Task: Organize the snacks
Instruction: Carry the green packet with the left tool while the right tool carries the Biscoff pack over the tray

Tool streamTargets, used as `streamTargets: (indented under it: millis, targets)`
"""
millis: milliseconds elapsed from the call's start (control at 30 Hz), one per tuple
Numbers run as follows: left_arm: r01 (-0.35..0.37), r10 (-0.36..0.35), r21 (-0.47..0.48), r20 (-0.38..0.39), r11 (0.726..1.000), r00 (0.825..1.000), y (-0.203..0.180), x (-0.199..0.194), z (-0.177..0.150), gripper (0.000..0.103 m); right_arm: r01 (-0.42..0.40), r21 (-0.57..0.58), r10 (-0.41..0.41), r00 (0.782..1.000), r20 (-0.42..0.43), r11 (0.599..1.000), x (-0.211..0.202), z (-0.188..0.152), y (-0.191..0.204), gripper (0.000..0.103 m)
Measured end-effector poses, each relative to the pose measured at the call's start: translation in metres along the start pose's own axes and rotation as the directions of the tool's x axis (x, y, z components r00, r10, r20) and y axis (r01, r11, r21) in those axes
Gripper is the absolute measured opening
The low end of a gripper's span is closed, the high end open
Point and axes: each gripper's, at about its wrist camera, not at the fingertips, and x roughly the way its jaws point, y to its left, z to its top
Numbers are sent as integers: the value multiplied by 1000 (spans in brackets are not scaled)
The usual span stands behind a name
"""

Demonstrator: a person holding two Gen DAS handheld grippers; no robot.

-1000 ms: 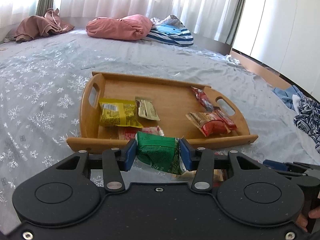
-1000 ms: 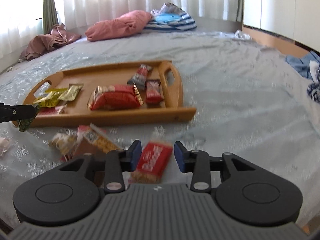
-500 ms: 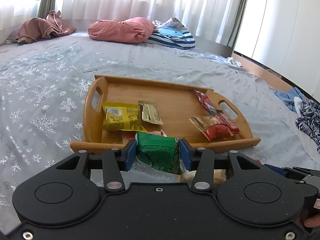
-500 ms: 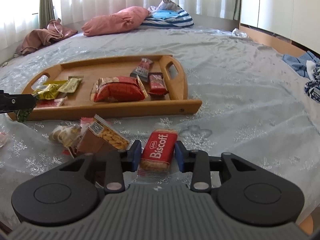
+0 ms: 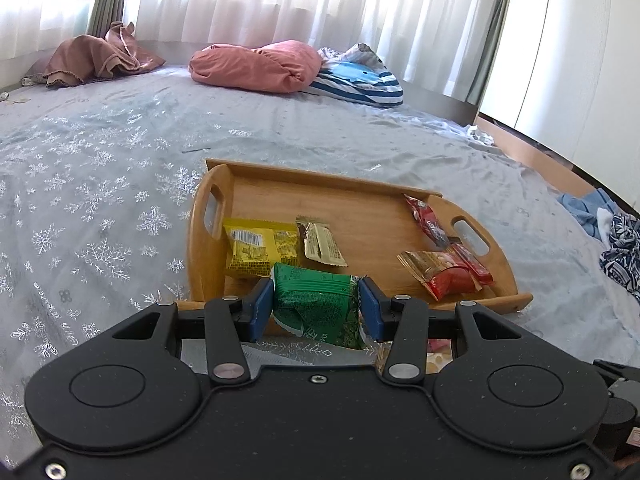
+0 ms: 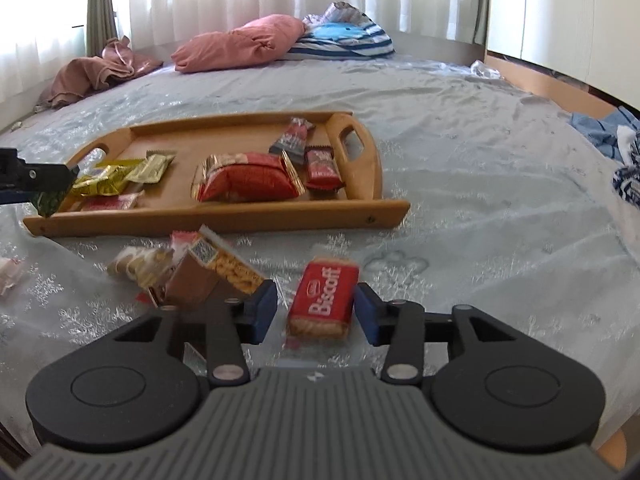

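My left gripper (image 5: pixel 316 308) is shut on a green snack packet (image 5: pixel 318 304) and holds it over the near rim of the wooden tray (image 5: pixel 368 220). The tray holds a yellow packet (image 5: pixel 260 250), a beige bar (image 5: pixel 322 242) and red packets (image 5: pixel 444 274). My right gripper (image 6: pixel 316 312) is open around a red Biscoff packet (image 6: pixel 324 300) lying on the bed, its pads (image 6: pixel 264 310) apart from it. A brown cracker box (image 6: pixel 208 276) lies just left of it. The left gripper shows at the far left of the right wrist view (image 6: pixel 36 178).
The tray (image 6: pixel 224 216) sits on a grey snowflake bedspread (image 5: pixel 92 184). A wrapped biscuit pack (image 6: pixel 136 266) lies by the box. A pink pillow (image 5: pixel 260 66), striped bedding (image 5: pixel 356 80) and brown cloth (image 5: pixel 96 60) lie at the far end. Blue clothes (image 6: pixel 604 136) lie at right.
The left gripper has carried the green packet forward and up over the tray's near rim. The right gripper has moved closer around the Biscoff packet, still open.
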Motion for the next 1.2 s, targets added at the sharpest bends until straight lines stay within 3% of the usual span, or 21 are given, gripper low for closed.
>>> streamTargets:
  millis: [133,233,600,733,900,1100,1200]
  targets:
    - [1,-1,5,-1,1000,1000,-1,1,0,44,23,6,-23,1000,-1,1000,6,-3,3,67]
    - [0,0,4,1,1000,1000,-1,1,0,44,41,7,-41,999,9,999,7,-1,5,39]
    - [-10,10,5,23,1000,1000,4,8,12,44,56,45,-60,993,99,997,-8,22,-5,38]
    - [-22,22,-10,38,1000,999,9,18,27,44,5,73,-14,992,125,997,-6,48,-12,38]
    - [-33,34,-16,59,999,998,14,38,50,44,-115,94,101,985,142,989,11,80,-10,38]
    - [-34,36,-24,65,999,997,19,76,73,44,-195,59,186,975,122,979,57,112,7,38]
    - [-75,77,-28,47,997,996,22,97,80,44,-224,79,217,972,91,971,85,124,14,38]
